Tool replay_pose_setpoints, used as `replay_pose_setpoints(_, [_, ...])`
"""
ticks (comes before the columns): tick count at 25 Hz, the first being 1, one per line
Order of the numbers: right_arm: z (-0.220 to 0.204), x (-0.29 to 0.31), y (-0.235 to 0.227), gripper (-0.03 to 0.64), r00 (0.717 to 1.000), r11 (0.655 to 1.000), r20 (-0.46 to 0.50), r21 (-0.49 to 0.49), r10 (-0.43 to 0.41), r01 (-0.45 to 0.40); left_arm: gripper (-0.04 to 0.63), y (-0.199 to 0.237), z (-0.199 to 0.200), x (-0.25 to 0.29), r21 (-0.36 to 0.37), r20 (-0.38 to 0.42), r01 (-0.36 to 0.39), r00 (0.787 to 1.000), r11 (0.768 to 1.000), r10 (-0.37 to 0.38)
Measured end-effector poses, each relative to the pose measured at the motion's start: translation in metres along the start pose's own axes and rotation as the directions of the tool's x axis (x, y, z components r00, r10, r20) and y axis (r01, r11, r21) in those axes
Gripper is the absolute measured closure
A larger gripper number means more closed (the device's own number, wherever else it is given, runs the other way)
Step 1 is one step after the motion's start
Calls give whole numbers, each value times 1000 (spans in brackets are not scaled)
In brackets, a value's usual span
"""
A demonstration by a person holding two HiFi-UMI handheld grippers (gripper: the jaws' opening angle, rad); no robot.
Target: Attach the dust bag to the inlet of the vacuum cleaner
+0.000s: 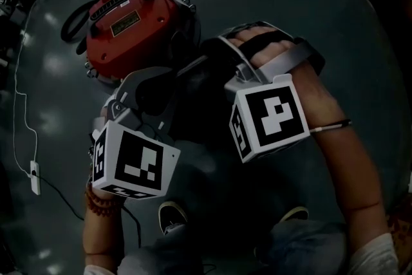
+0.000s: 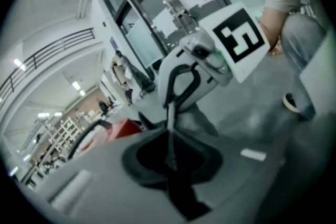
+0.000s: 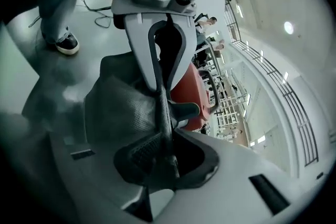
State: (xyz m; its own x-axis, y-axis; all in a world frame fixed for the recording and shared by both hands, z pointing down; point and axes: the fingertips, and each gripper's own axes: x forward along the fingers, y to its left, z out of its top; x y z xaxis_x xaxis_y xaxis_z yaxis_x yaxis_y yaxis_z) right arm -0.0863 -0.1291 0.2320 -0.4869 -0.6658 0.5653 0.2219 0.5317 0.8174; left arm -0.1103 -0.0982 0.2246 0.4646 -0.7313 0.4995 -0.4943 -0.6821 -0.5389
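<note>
My left tool [image 2: 169, 123] and right tool [image 3: 164, 113] each pinch narrowly on the dark dust bag [image 3: 118, 113], holding it spread between them, probably to line it up with the red vacuum cleaner [image 1: 132, 22], on the floor at eleven o'clock.

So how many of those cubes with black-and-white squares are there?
2. The left cube sits low at the left of the head view; the right cube is just right of centre. No others show.
</note>
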Motion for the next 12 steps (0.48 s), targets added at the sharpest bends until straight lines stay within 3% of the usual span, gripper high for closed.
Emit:
replay_pose_setpoints(3, [-7,4,4,560,999,991,38,126,35,-40,557,7,7,6,84,-36,-22,999,996,25])
replay_pose_setpoints(7, [-15,6,10,560,991,954,86,271,105,-124,550,12,15,14,159,-46,-32,998,987,40])
replay_pose_setpoints(9, [-15,6,9,560,991,956,85,265,105,-124,549,12,15,13,150,-31,-52,998,987,58])
replay_pose_setpoints(12, [-9,4,2,560,998,989,36,141,47,-52,552,10,9,8,96,-9,-77,997,992,78])
